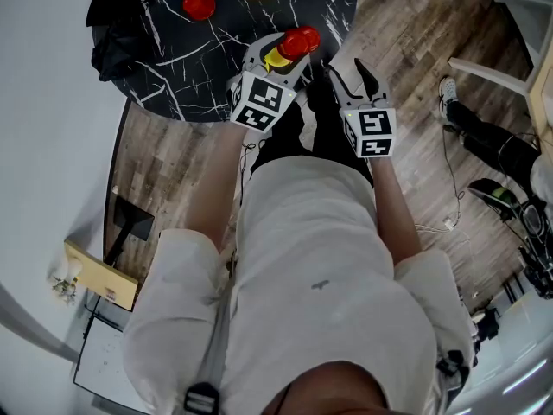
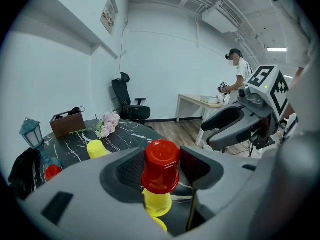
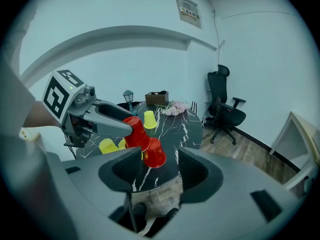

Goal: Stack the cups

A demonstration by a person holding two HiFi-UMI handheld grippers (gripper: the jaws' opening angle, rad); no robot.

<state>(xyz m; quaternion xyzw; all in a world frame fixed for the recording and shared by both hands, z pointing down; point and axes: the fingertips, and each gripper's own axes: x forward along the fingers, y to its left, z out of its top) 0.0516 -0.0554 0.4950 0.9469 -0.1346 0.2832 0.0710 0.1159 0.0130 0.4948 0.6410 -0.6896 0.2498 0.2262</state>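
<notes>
My left gripper (image 1: 289, 56) is shut on an upside-down red cup (image 2: 161, 166), which hangs tilted just above a yellow cup (image 2: 157, 202) at the near edge of the black marble table (image 1: 216, 67). In the right gripper view the held red cup (image 3: 133, 131) leans against a second red cup (image 3: 155, 153) on the table, with yellow cups (image 3: 107, 145) behind them. My right gripper (image 1: 352, 74) is open with nothing between its fingers. It hovers off the table's edge, to the right of the left gripper (image 3: 107, 115).
Farther back on the table stand a lone yellow cup (image 2: 97, 148), a red cup (image 1: 199, 7), a teal lantern (image 2: 31, 131), a brown box (image 2: 67, 124) and pink flowers (image 2: 107, 124). An office chair (image 2: 127, 101) and a white desk (image 2: 200, 101) stand behind. A person (image 2: 240, 71) is beside the desk.
</notes>
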